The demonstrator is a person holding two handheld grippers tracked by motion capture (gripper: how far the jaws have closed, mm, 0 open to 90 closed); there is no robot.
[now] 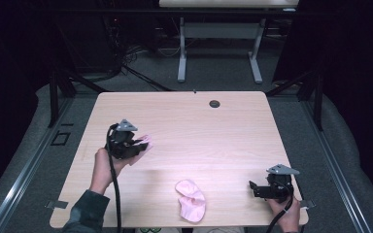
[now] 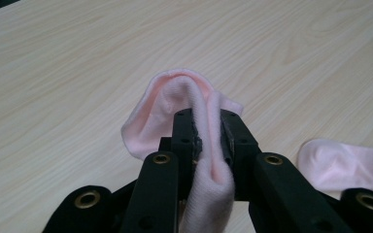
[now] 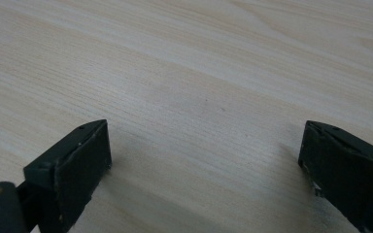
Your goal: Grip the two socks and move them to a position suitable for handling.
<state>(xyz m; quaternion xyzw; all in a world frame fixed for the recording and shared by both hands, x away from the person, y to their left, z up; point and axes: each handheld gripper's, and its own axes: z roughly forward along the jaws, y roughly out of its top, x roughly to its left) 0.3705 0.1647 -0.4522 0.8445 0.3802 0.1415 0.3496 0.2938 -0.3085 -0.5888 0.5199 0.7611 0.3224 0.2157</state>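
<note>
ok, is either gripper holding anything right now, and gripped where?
The left gripper is shut on a pink sock, pinching a fold of its fabric. The right gripper is open over bare table. A second sock lies loose.

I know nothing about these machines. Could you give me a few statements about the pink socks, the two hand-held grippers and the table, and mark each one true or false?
1. The left gripper is clamped on a soft pink fabric sock. True.
2. The right gripper holds a sock too. False: its jaws stand wide apart with only bare wood between them.
3. A second pink sock lies on the light wooden table near its front edge. True.
4. The two socks are touching. False: they are apart, one in the left gripper, the other on the table.
5. Both grippers are held in a person's hands. True.
</note>
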